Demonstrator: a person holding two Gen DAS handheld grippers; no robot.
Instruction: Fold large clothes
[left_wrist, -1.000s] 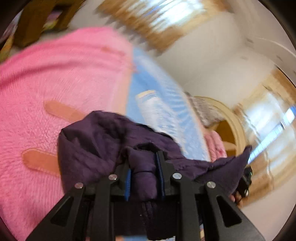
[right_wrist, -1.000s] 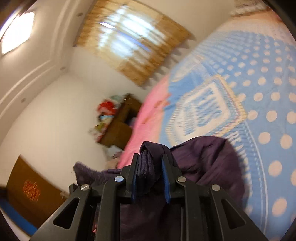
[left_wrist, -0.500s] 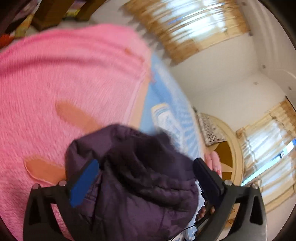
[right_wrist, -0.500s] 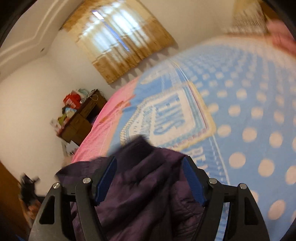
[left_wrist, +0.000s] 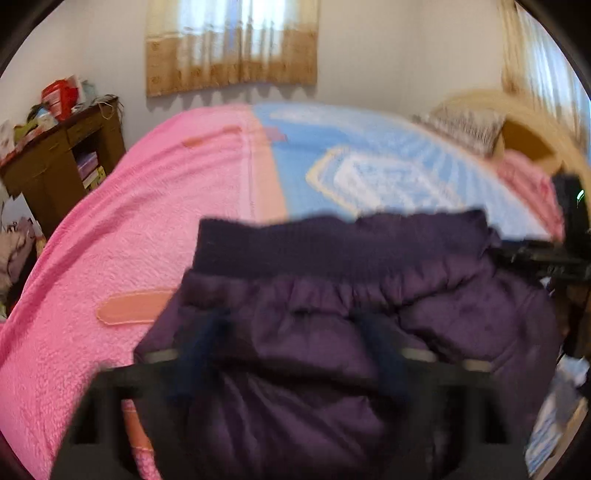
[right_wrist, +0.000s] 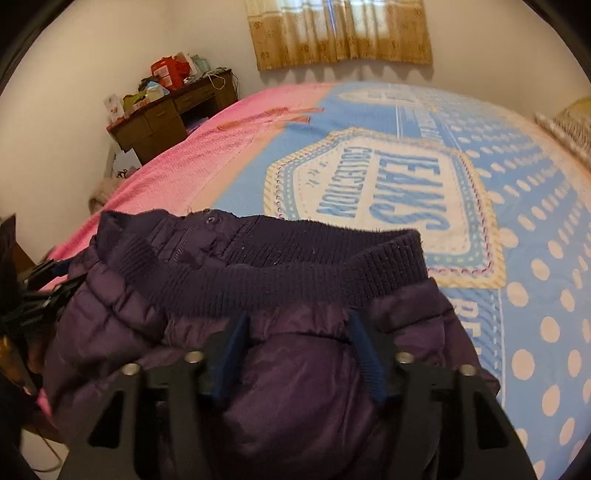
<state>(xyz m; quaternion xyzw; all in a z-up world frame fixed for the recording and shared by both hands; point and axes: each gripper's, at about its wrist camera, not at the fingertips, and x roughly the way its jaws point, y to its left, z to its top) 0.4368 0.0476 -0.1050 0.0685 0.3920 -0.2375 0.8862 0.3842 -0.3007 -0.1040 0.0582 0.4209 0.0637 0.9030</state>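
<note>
A dark purple puffer jacket (left_wrist: 332, 295) with a ribbed knit hem lies bunched on the near edge of the bed; it also fills the lower right wrist view (right_wrist: 258, 314). My left gripper (left_wrist: 295, 339) is open, its blurred blue-padded fingers spread over the jacket just below the hem. My right gripper (right_wrist: 299, 339) is open too, its fingers apart over the padded fabric under the ribbed hem (right_wrist: 295, 273). Neither holds the cloth. The left gripper shows at the left edge of the right wrist view (right_wrist: 33, 291).
The bed has a pink blanket (left_wrist: 129, 221) on the left and a blue polka-dot cover (right_wrist: 535, 221) with a printed badge on the right. A cluttered brown desk (right_wrist: 166, 110) stands by the far wall. A headboard and pillows (left_wrist: 480, 125) are at the right.
Both grippers were shut on the jacket a second ago and have opened, letting it drop onto the bed. Both views have swung level toward the far wall.
</note>
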